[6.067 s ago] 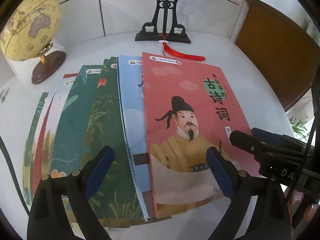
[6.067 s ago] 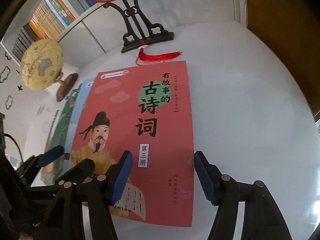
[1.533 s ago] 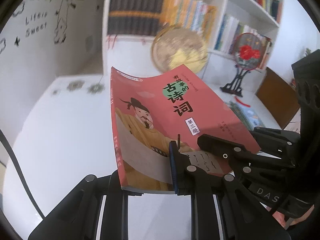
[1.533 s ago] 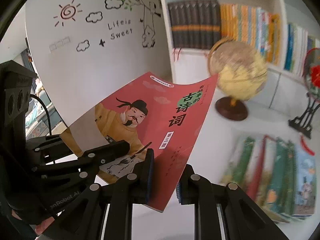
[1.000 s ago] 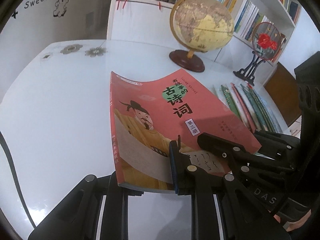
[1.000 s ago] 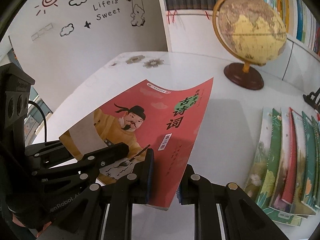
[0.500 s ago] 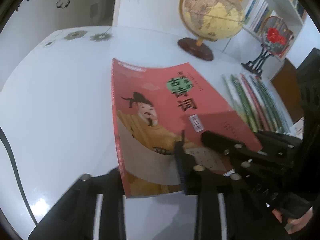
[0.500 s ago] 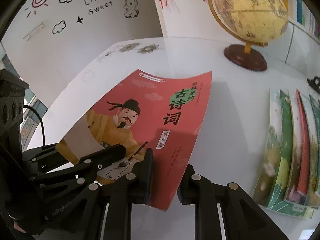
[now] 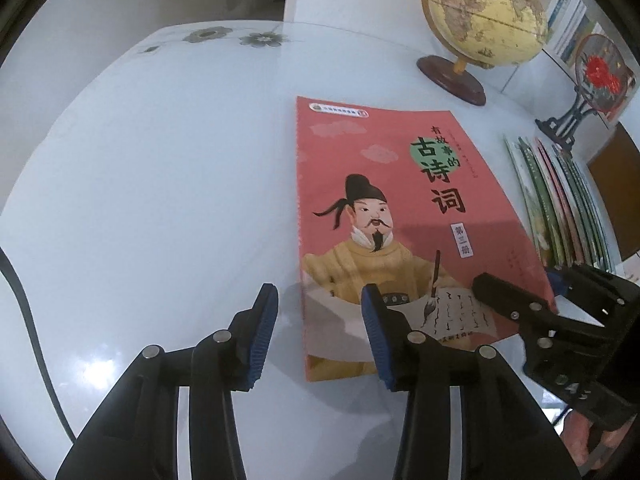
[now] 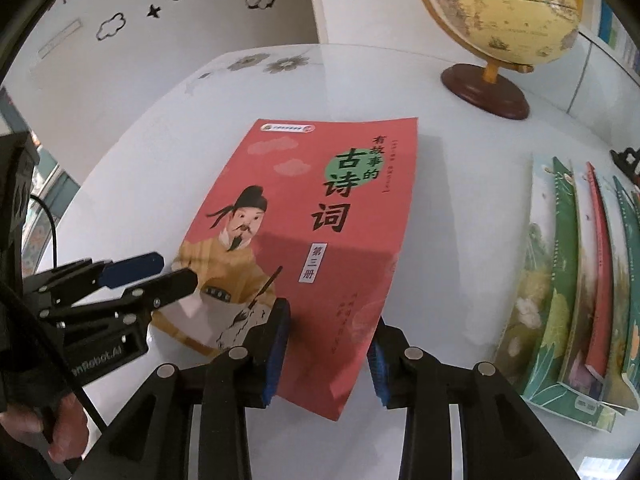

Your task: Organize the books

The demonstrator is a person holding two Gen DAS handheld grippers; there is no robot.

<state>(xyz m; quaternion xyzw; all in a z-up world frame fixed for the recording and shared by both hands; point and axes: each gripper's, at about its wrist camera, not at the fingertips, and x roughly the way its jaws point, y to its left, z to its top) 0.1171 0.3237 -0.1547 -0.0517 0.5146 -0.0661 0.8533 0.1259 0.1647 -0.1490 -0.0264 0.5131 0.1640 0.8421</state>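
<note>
Down at six o'clock, the left gripper [image 9: 316, 328] is opening its jaws over the near left corner of the red book [image 9: 400, 216], and its pads do not press it. At three o'clock the right gripper [image 10: 330, 354] is opening too, the book's near right corner between its pads. The red book lies flat on the white table [image 9: 160, 180]. Farther off at two o'clock sits a row of books [image 9: 560, 200], then the globe [image 9: 484, 12].
</note>
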